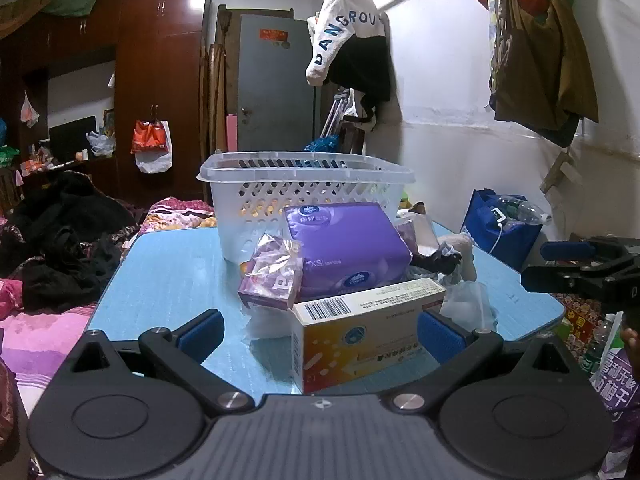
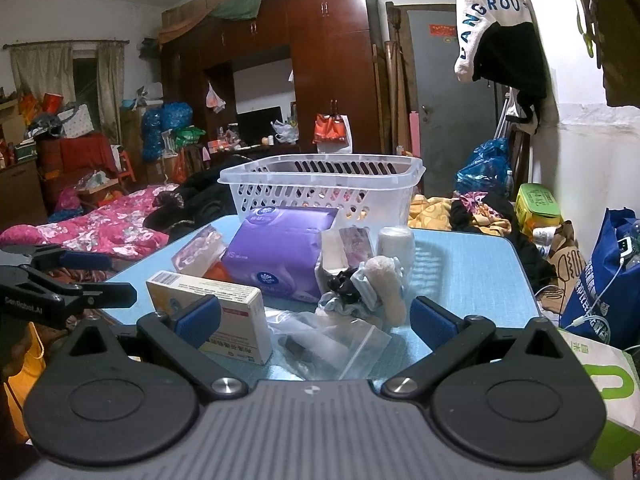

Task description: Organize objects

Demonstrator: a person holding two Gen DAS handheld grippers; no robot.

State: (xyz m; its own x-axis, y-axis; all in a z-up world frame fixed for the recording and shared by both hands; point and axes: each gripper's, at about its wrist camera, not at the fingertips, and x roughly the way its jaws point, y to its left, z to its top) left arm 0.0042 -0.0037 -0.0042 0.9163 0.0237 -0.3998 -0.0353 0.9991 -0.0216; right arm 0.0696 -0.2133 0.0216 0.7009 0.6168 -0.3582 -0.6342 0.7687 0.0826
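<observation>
A white perforated basket (image 1: 304,188) (image 2: 320,186) stands at the far side of a blue table (image 1: 168,276) (image 2: 472,276). In front of it lie a purple tissue pack (image 1: 344,244) (image 2: 280,248), a small purple packet (image 1: 270,276), a white and yellow medicine box (image 1: 368,332) (image 2: 224,312), a clear zip bag (image 2: 332,340), a white gauze roll (image 2: 396,244) and a pile of hair ties (image 2: 360,284). My left gripper (image 1: 320,332) is open, with the medicine box between its fingers. My right gripper (image 2: 316,320) is open over the zip bag.
A bed with pink bedding (image 2: 100,224) and dark clothes (image 1: 60,240) lies left of the table. A blue bag (image 1: 500,224) (image 2: 608,280) stands on the right. A wardrobe (image 2: 328,60), a grey door (image 1: 276,84) and hanging clothes (image 1: 352,40) are behind.
</observation>
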